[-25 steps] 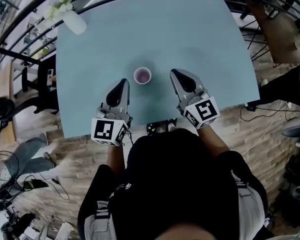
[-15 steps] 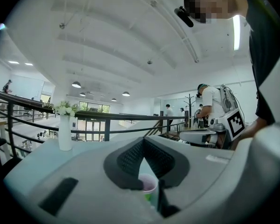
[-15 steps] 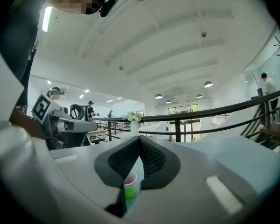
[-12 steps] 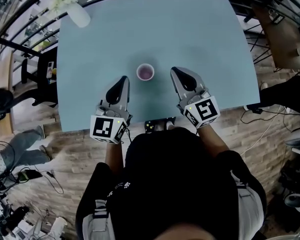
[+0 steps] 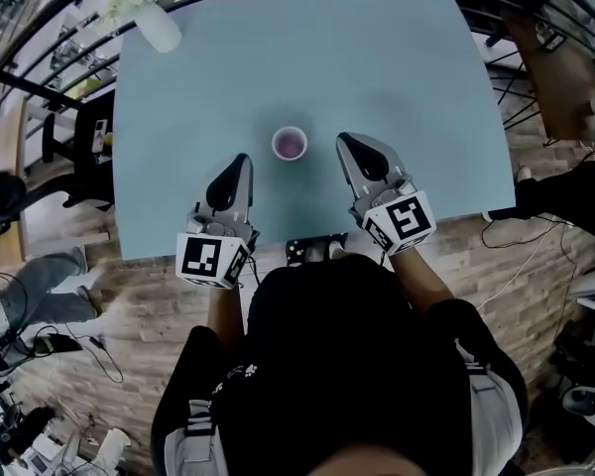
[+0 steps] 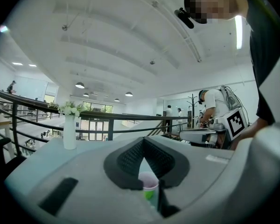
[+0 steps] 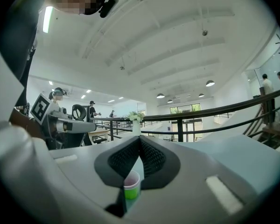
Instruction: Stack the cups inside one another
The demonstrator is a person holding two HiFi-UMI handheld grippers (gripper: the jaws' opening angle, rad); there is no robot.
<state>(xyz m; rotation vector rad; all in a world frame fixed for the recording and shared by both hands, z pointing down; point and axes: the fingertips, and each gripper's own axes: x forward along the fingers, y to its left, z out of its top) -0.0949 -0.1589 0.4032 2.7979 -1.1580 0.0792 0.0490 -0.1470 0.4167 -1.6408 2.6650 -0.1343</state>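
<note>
Cup stack looks nested already, so I'd just hold the left gripper and right gripper, both closed on nothing, clear to avoid tipping it.

Open tabletop lies all round the stacked cups, the vase well apart at its far-left corner.

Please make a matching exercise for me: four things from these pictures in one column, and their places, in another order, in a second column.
1. cups
2. vase
3. left gripper
4. right gripper

A. far left corner of the table
B. just right of the cups
C. between both grippers
D. just left of the cups

Pairs: 1-C, 2-A, 3-D, 4-B
</note>
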